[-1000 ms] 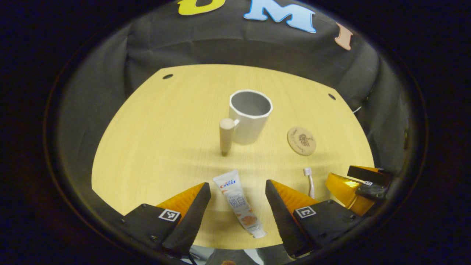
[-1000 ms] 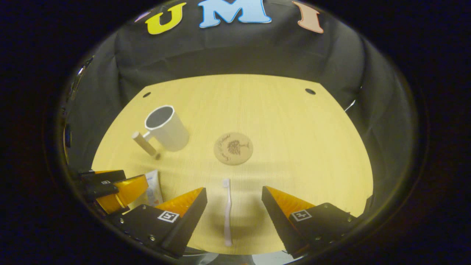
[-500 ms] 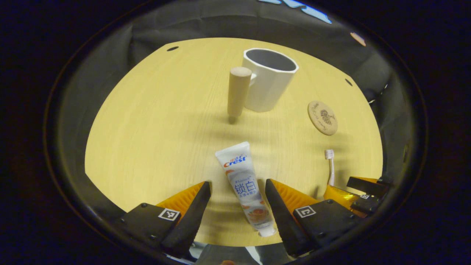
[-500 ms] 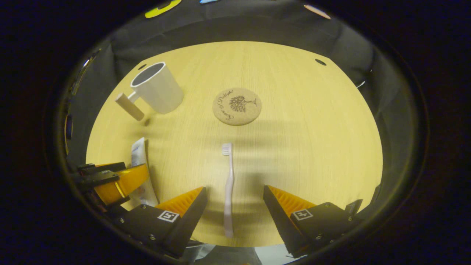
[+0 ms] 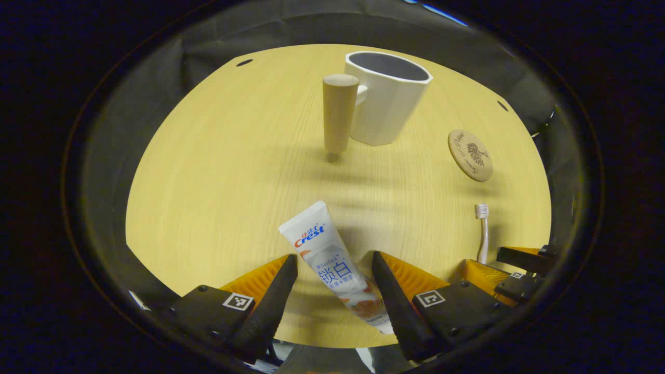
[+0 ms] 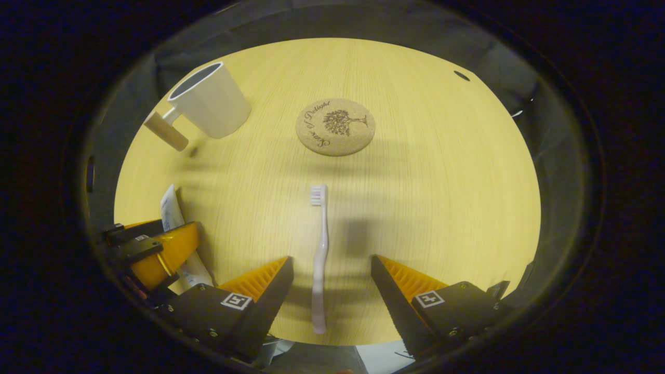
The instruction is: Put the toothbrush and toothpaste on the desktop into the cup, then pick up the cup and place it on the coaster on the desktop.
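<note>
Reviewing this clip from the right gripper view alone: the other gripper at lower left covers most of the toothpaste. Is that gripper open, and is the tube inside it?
Observer: In the left gripper view, the left gripper is open. The toothpaste lies slanted between its fingers, not clamped.
Operator: Which way does the tube point?
Observer: Its flat crimped end points toward the cup. The cap end is nearest the camera, close against one finger; I cannot tell whether they touch.
</note>
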